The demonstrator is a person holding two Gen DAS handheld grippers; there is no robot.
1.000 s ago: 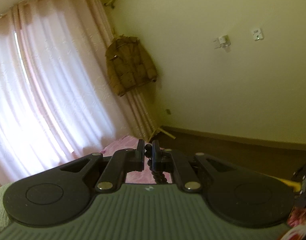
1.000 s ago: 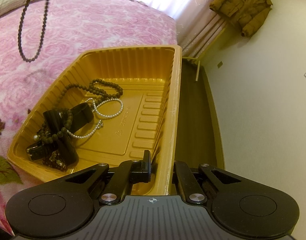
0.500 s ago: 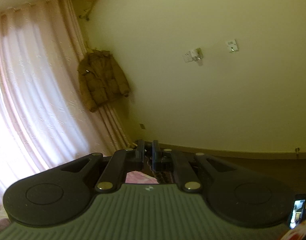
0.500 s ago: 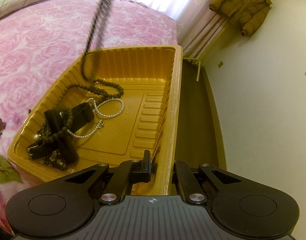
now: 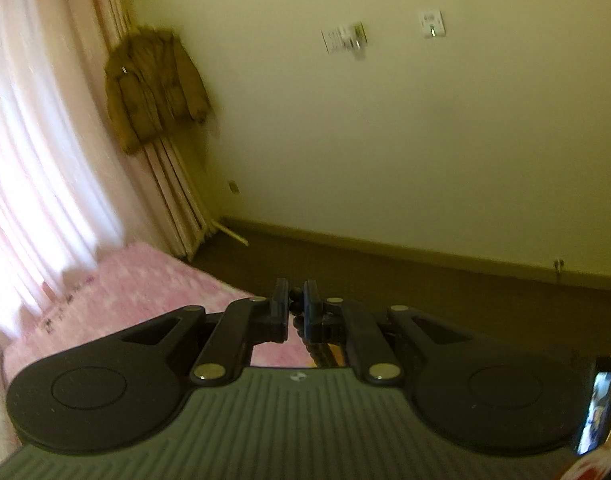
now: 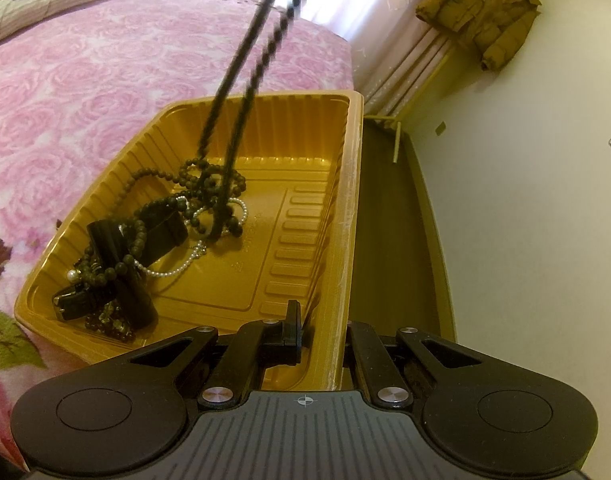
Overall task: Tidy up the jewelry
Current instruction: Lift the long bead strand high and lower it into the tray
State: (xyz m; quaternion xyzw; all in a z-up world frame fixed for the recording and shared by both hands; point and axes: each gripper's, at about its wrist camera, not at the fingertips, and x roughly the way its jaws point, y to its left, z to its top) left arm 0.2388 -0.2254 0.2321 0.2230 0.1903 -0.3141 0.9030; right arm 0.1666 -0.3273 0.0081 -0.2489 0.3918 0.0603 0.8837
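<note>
Our left gripper (image 5: 296,307) pinched the necklace (image 6: 241,92), dangling into the tray (image 6: 347,216); our right gripper (image 6: 321,330) clamped the tray's rim.

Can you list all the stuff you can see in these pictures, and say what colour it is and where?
Dangling bead necklace: one, dark, hanging into the tray.
Tray: one, golden, on the bed's edge.
Jewelry pile: several, black beads, white pearls, inside tray.
Bedspread: one, pink roses.
Coat: one, brown, by the curtain.
Curtain: pink.
Wall sockets: two, white.
Left tongs: shut on beads.
Right tongs: around the tray's rim.
</note>
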